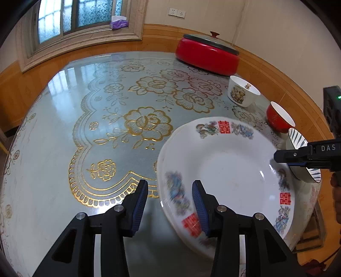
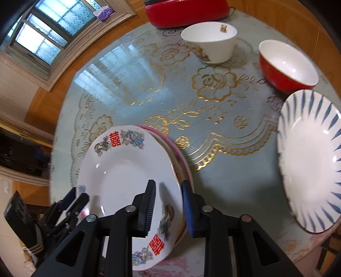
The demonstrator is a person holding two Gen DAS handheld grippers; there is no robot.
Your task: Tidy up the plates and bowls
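We see the white ceramic plate w/ red double-happiness characters [image 2: 125, 176] lying atop a stack incl. a pink-rimmed plate [image 2: 180, 157], near the front edge of the round glass-topped table [image 1: 85, 89]. Left gripper [image 1: 169, 204] jaws apart, straddling the plate's rim, pads not pressing. Right gripper [image 2: 168, 207] likewise apart around the opposite rim. Blue-striped white dish [image 2: 309, 162], red bowl [image 2: 285, 66] & white bowl [image 2: 210, 41] sit to the right.

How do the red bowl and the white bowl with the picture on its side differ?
The red bowl is red outside with a rounded wall; the white bowl is white outside, printed, with straighter flaring sides. The red bowl stands nearer the blue-striped plate; the white bowl nearer the red pot. Both stand upright, empty and white inside.
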